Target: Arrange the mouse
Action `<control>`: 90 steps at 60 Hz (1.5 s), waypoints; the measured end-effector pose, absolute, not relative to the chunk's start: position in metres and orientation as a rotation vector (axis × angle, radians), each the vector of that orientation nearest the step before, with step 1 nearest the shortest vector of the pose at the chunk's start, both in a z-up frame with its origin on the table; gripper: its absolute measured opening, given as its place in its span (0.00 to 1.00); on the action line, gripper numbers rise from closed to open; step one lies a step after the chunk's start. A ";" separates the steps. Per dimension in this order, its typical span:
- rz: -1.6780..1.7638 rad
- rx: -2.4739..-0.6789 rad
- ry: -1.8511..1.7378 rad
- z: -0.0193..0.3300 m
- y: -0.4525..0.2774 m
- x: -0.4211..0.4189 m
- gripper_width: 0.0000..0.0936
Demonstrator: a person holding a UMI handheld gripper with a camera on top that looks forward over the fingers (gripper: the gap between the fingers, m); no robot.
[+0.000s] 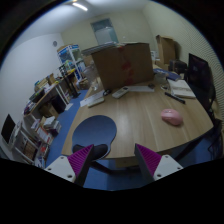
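Note:
A pink mouse [173, 117] lies on the right part of a light wooden table [140, 125], well beyond my fingers and to their right. A round blue mouse pad [96, 131] lies on the table's near left part, just ahead of my left finger. My gripper [113, 162] hangs above the table's front edge. Its two fingers with magenta pads [80, 160] stand wide apart with nothing between them.
A large cardboard box [125, 64] stands at the table's far side, with papers [96, 98] next to it. A black monitor [201, 74] and a book [180, 90] stand at the right. Cluttered shelves [45, 105] line the left wall.

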State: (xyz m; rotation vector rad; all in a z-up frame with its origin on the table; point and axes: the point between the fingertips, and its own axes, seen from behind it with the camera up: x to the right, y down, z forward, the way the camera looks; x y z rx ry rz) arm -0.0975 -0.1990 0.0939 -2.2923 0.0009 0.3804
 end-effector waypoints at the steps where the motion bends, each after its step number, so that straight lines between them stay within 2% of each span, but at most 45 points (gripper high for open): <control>1: 0.375 -2.290 0.005 0.094 -0.198 -0.095 0.89; 6: 0.344 -2.291 0.020 0.088 -0.191 -0.078 0.88; 11: 0.299 -2.329 0.026 0.066 -0.189 -0.036 0.88; 12: 0.280 -2.336 0.033 0.072 -0.200 -0.045 0.88; 19: 0.216 -2.355 0.024 0.049 -0.187 0.021 0.88; 32: 0.093 -2.293 0.005 0.021 -0.128 0.116 0.88; 45: 0.032 -2.267 -0.113 -0.019 -0.056 0.144 0.89; 59: 0.081 -2.171 -0.108 -0.015 -0.002 0.137 0.88; 64: 0.070 -2.136 -0.079 -0.014 0.012 0.137 0.83; 66: 0.058 -2.128 -0.067 -0.014 0.015 0.138 0.78; 67: 0.054 -2.125 -0.061 -0.014 0.016 0.138 0.72; 71: 0.039 -2.122 -0.043 -0.015 0.016 0.138 0.64; 78: -0.005 -2.164 -0.009 -0.017 0.015 0.138 0.53; 82: -0.044 -2.194 0.020 -0.017 0.014 0.140 0.44; 90: -0.056 -2.222 0.106 -0.015 0.012 0.140 0.37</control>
